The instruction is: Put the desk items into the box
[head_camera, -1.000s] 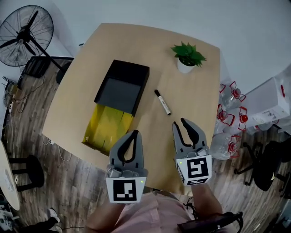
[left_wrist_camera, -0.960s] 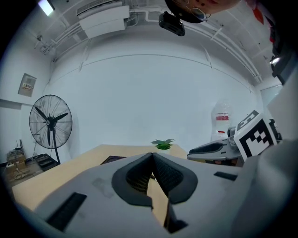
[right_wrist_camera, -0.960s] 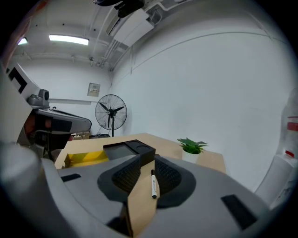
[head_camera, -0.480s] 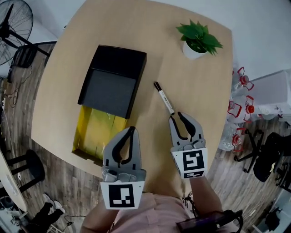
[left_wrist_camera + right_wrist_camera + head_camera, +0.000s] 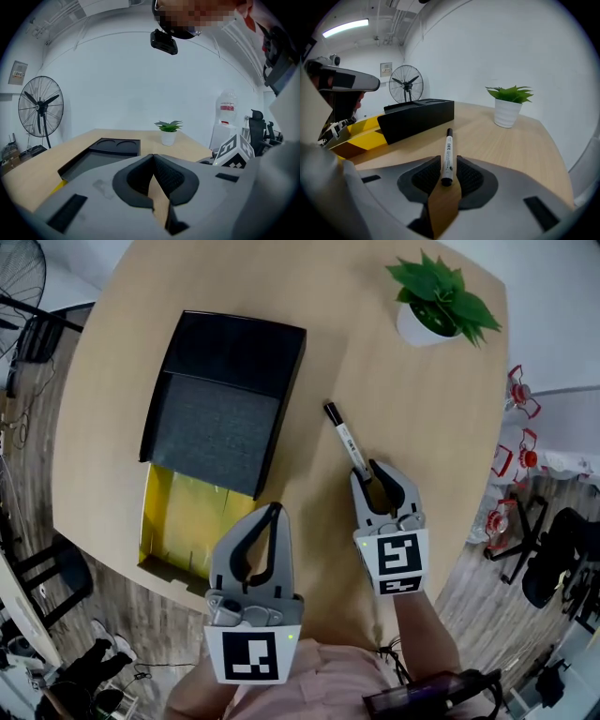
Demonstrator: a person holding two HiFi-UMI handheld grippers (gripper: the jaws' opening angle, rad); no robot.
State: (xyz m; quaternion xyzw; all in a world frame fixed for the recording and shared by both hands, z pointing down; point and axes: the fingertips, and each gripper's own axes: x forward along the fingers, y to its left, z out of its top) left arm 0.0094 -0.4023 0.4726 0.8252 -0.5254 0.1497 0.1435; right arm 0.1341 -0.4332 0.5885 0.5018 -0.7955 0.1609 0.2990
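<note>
**Marker in the right claw, yellow box half covered**

Marker [image 5: 348,442] lies flat on the worktop [image 5: 412,399], right of the middle, and runs slantwise from the black tray's right side toward the near edge. Its near end sits between the pads of the right gripper [image 5: 369,472]. In the right gripper view the jaws have closed in on that end of the marker [image 5: 448,152]. One ribbed pad lies against each side, and the rest of the barrel sticks out ahead on the wood.

The left gripper [image 5: 273,509] hangs over the near edge, beside the box's near right corner. Its jaws meet at the tips in the left gripper view [image 5: 153,157], with only bare worktop showing through the gap behind them.

The yellow box [image 5: 183,521] stands at the near left edge of the worktop, with its open near part showing a plain yellow floor. A black tray [image 5: 220,409] lies over its far part and reaches on toward the middle of the worktop. The tray's near compartment has a flat grey bottom. Its far compartment is black, and the left gripper view shows two round recesses there.

A potted plant [image 5: 439,301] in a white pot stands at the far right corner, well apart from the marker and the box.
</note>
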